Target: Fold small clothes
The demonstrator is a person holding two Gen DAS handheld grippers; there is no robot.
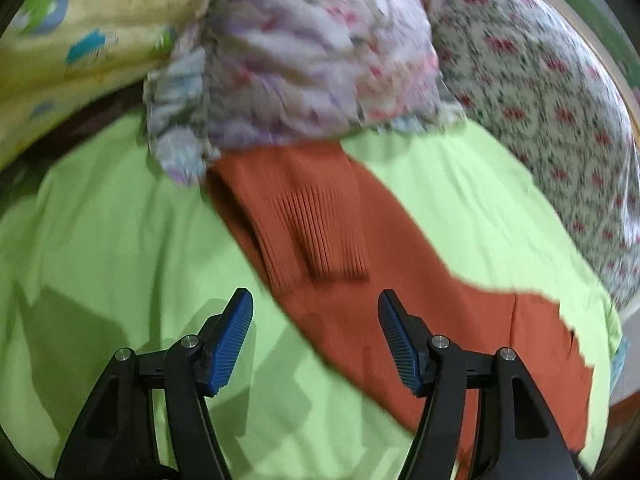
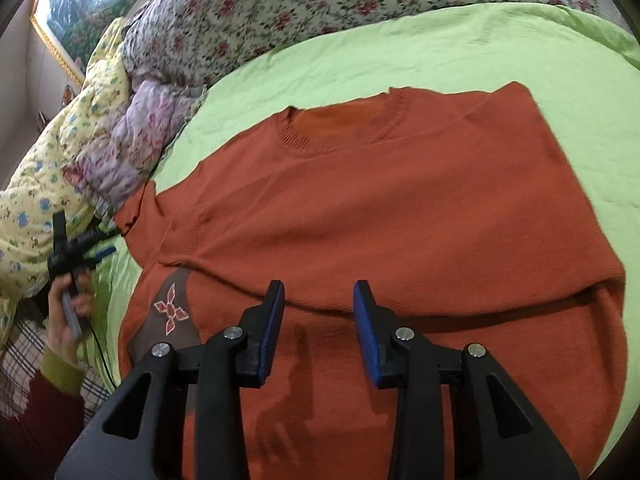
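Both claws released: the left claw [image 1: 316,336] has the orange sweater's [image 1: 320,224] sleeve ahead, green sheet [image 1: 100,220] around; the right claw [image 2: 319,330] hangs over the sweater's folded hem.

From my right wrist view, the sweater [image 2: 360,216] lies flat on the sheet [image 2: 440,48] that covers the bed, neckline [image 2: 340,120] away from me, with one fold across its near part. The right hand-held gripper [image 2: 319,300] hangs over that fold. A quilt [image 2: 280,4] lies behind the sheet; a crumpled cloth [image 2: 132,136] and a padded blanket [image 2: 48,168] are heaped at the left. The left hand-held gripper [image 2: 86,248] sits at the sweater's left edge, beside the sleeve [image 1: 316,220], whose cuff points toward me.
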